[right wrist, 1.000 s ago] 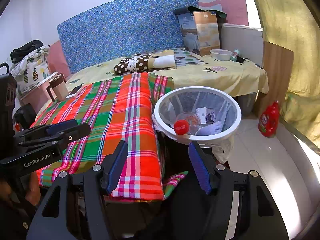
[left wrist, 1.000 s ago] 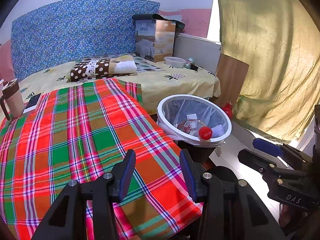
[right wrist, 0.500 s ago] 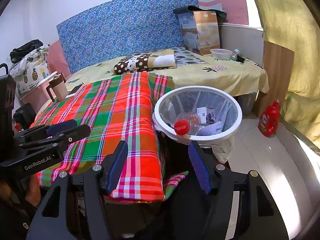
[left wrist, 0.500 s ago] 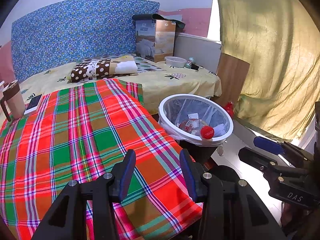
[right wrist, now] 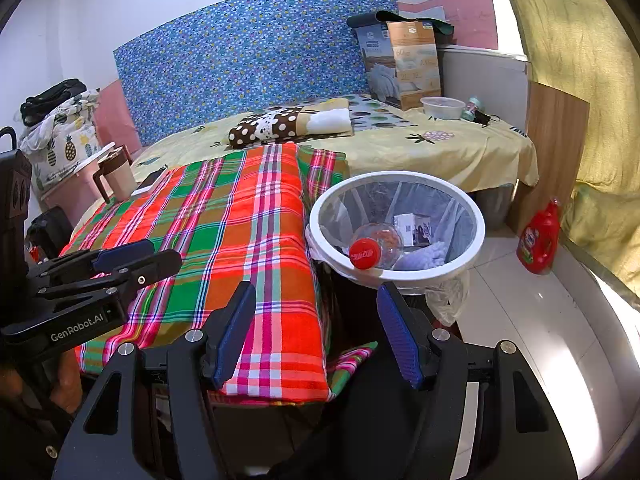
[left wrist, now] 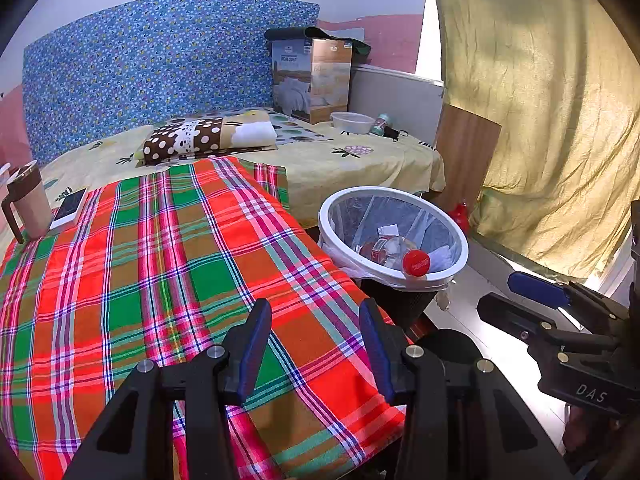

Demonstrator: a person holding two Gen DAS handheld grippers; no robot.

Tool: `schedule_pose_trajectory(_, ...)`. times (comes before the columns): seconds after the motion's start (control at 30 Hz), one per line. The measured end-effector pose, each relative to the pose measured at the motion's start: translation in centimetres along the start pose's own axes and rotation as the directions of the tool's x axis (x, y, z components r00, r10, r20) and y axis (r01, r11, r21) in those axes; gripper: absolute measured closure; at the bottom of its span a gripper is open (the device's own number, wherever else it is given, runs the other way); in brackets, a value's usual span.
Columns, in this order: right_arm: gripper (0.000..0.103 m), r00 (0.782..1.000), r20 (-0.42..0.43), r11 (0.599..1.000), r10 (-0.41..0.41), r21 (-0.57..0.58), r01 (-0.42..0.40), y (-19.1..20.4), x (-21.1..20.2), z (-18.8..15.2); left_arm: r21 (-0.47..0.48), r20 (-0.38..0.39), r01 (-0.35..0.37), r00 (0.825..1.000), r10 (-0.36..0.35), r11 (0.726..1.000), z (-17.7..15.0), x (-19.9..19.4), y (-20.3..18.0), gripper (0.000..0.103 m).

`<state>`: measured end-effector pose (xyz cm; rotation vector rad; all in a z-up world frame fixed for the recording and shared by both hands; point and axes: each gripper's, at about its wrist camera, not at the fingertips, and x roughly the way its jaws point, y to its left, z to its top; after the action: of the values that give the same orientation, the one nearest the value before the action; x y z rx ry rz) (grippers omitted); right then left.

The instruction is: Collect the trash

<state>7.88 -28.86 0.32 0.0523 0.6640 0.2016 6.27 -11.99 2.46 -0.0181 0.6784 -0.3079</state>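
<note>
With both jaws spread and nothing between them, I read my left hand-held gripper and my right hand-held gripper as released, each hovering low over the near end of the bed. Trash bin, white rim, clear liner, sits just ahead of the right hand-held gripper, slightly to its right side, and ahead-right of the left one, touching the bed's edge. Inside it: a plastic bottle with a red cap, lying against the near rim, a small printed paper box behind it, crumpled white tissue beside it. Plaid blanket spreads directly under and ahead of the left hand-held gripper. Far ahead-left of it, a brown mug and a phone just beside it. Red detergent bottle stands on the floor well right of the right hand-held gripper, past the bin.
</note>
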Motion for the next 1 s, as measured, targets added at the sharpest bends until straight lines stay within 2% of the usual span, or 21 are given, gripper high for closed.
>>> schedule_pose_trajectory(1.0, 0.039, 1.000, -0.006, 1.000, -0.003, 0.002, 0.003, -0.06, 0.10, -0.17, 0.001, -0.007, -0.017, 1.000, 0.017, 1.000, -0.15, -0.09, 0.45, 0.058)
